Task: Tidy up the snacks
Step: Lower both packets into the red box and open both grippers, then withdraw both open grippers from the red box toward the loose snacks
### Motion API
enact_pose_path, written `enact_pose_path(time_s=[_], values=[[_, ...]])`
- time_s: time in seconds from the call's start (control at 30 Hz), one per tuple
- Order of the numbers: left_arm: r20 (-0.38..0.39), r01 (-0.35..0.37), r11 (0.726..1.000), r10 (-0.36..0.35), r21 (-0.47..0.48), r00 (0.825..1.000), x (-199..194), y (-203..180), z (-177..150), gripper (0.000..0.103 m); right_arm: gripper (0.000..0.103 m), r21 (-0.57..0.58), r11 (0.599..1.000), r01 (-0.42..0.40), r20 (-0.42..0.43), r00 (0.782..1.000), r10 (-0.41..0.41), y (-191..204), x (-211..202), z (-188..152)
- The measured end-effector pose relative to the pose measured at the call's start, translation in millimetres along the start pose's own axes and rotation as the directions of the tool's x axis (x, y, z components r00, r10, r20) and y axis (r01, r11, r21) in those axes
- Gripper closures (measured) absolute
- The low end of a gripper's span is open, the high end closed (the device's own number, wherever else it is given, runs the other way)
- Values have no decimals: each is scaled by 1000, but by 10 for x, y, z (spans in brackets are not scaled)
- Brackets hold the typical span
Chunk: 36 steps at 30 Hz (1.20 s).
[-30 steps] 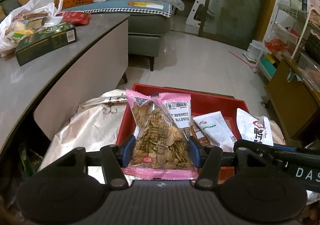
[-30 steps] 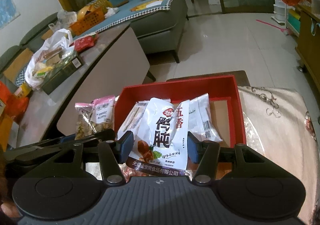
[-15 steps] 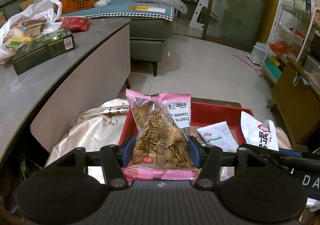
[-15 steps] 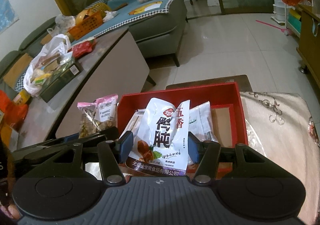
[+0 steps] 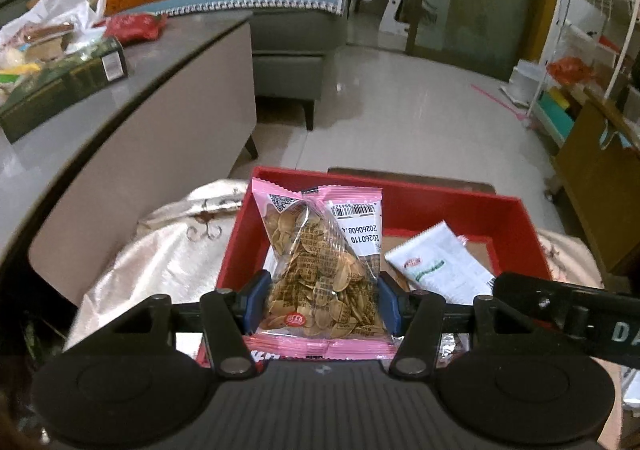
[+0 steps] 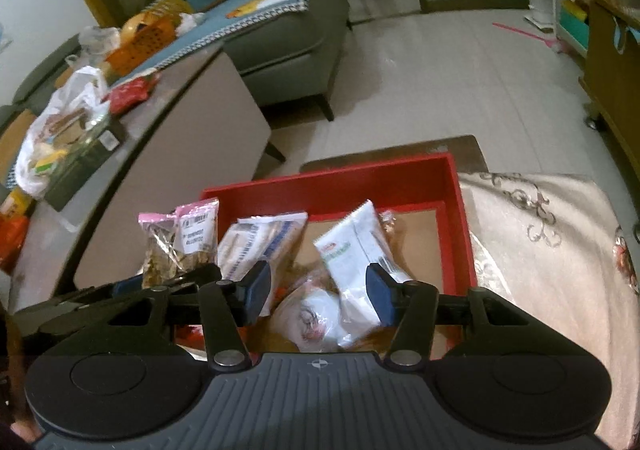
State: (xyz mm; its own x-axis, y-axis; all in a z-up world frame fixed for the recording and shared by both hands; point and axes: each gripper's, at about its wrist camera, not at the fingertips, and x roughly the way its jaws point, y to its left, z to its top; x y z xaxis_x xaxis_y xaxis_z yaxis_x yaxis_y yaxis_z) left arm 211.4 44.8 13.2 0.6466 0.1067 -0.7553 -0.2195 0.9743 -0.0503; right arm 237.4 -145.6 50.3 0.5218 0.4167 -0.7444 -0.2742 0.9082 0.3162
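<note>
Pinching the pink-edged clear packet of melon seeds [image 5: 322,270] by its lower sides, my left gripper [image 5: 320,304] holds it upright over the red cardboard box [image 5: 448,201] so it can drop among the snacks there. My right gripper [image 6: 318,288] is closing slightly with nothing pressed between its pads, above the white packets [image 6: 352,250] lying inside.

Pink-edged seed packet [image 5: 322,262] – red box [image 5: 436,197] – cream cloth [image 6: 540,234]
</note>
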Motion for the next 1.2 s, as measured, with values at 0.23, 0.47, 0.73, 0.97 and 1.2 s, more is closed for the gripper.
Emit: enact_pose_path(time_s=[0.23,0.47,0.73,0.97,1.2], values=[[-18,-3,1000,3,6,1000,36,-65,-6,42,40,7,1000,7,-29,1000,-7,-42,61,-40],[-3,-19,999,19,30,1000,9,-66,-19,36,39,-1,1000,12,-46,999,-12,-21,73,-86],[-7,-25,999,25,40,1000,-3,-58,-32,36,36,2,1000,23,-57,998,-23,-43,113,-92],[-8,-28,998,28,56,1000,-14,-77,-58,35,33,3,999,34,-53,998,-34,-57,103,-95],[-10,-34,997,34,63,999,-36,-82,-74,35,31,-1,999,42,-63,997,-42,-62,123,-110]])
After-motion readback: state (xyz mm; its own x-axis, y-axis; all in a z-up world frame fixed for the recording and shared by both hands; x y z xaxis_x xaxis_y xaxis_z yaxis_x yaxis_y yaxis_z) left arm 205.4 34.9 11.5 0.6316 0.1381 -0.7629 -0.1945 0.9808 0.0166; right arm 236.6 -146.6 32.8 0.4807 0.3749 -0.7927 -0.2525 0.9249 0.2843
